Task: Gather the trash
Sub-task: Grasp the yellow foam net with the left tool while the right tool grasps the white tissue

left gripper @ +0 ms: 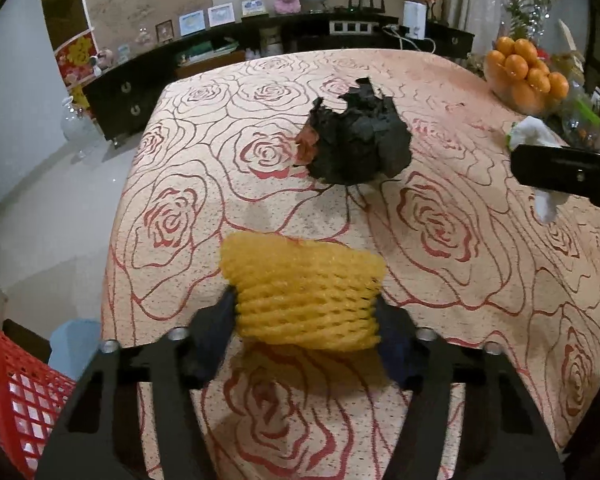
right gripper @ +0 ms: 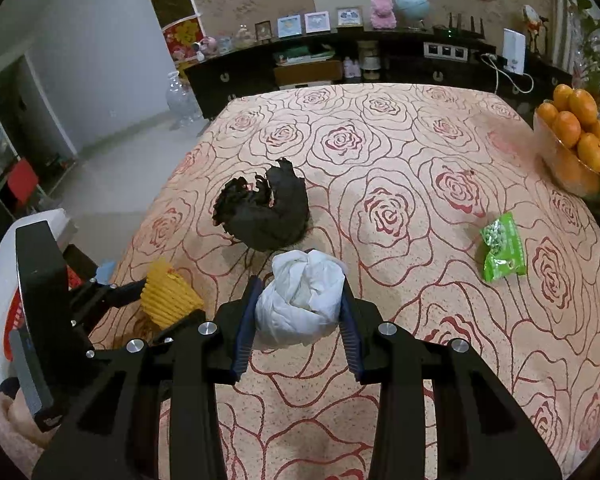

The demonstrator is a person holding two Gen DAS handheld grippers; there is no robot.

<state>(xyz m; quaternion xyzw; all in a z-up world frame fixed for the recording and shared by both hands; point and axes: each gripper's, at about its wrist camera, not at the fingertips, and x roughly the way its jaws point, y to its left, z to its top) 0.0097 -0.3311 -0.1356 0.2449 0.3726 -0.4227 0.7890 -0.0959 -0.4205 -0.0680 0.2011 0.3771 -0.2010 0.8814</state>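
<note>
My left gripper [left gripper: 305, 312] is shut on a yellow foam fruit net [left gripper: 304, 288] and holds it above the rose-patterned tablecloth [left gripper: 460, 280]. My right gripper [right gripper: 300, 304] is shut on a crumpled white tissue wad [right gripper: 300, 296]. The tissue also shows at the right edge of the left wrist view [left gripper: 534, 130]. The left gripper with the yellow net [right gripper: 170, 294] shows at the left of the right wrist view. A crumpled black paper ball [left gripper: 356, 140] [right gripper: 266, 212] lies on the table ahead of both grippers. A green snack packet [right gripper: 503, 248] lies to the right.
A red mesh basket [left gripper: 16, 392] stands off the table's left edge, with a light blue object [left gripper: 76, 340] beside it. A bowl of oranges [left gripper: 524, 76] [right gripper: 580, 144] sits at the table's far right. A dark sideboard [right gripper: 340, 64] with ornaments runs behind the table.
</note>
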